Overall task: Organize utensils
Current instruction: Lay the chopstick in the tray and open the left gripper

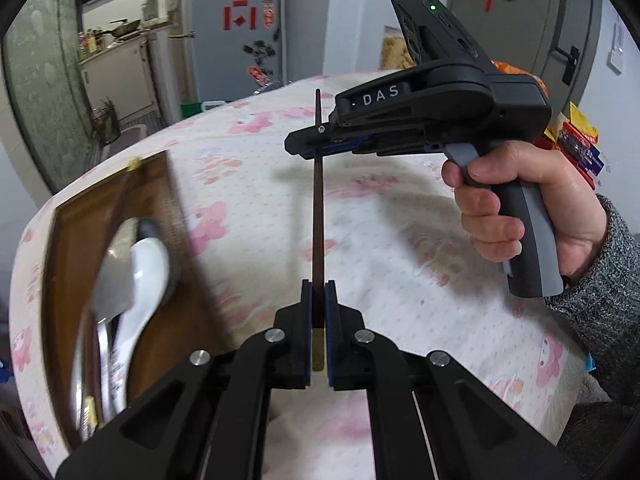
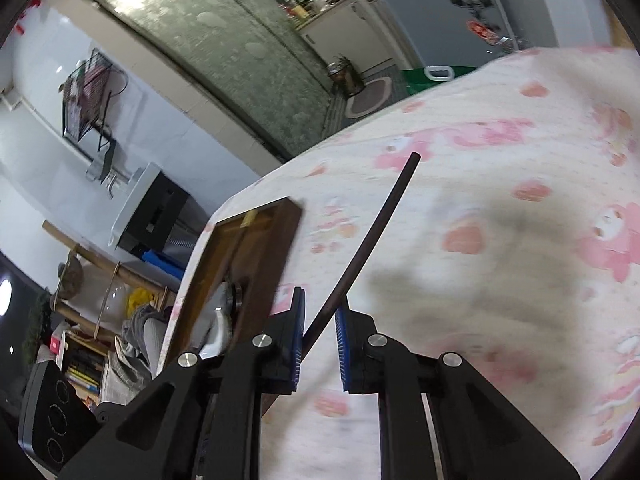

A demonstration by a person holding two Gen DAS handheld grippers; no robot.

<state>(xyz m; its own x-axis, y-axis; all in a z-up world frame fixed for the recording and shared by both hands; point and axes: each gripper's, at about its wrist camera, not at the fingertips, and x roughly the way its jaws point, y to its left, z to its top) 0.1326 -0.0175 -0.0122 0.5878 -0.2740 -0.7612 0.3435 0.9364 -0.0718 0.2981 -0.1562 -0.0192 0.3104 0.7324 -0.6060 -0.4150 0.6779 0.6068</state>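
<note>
A dark brown chopstick (image 1: 318,216) with a pale gold end stands between both grippers above the table. My left gripper (image 1: 319,292) is shut on its lower end. My right gripper (image 1: 316,142) crosses its upper part, and the right wrist view shows the chopstick (image 2: 368,240) leaning through the right gripper (image 2: 320,316), touching the fingers, with a gap at the tips. A wooden tray (image 1: 80,216) lies at the left with a white spoon (image 1: 146,272) and a metal spoon in it. The tray (image 2: 280,232) also shows in the right wrist view.
The table has a white cloth with pink cartoon prints (image 1: 400,240). Snack packets (image 1: 580,140) lie at its far right edge. A fridge (image 1: 236,32) and kitchen counter stand beyond the table. Shelves with books (image 2: 80,360) are off the table's left side.
</note>
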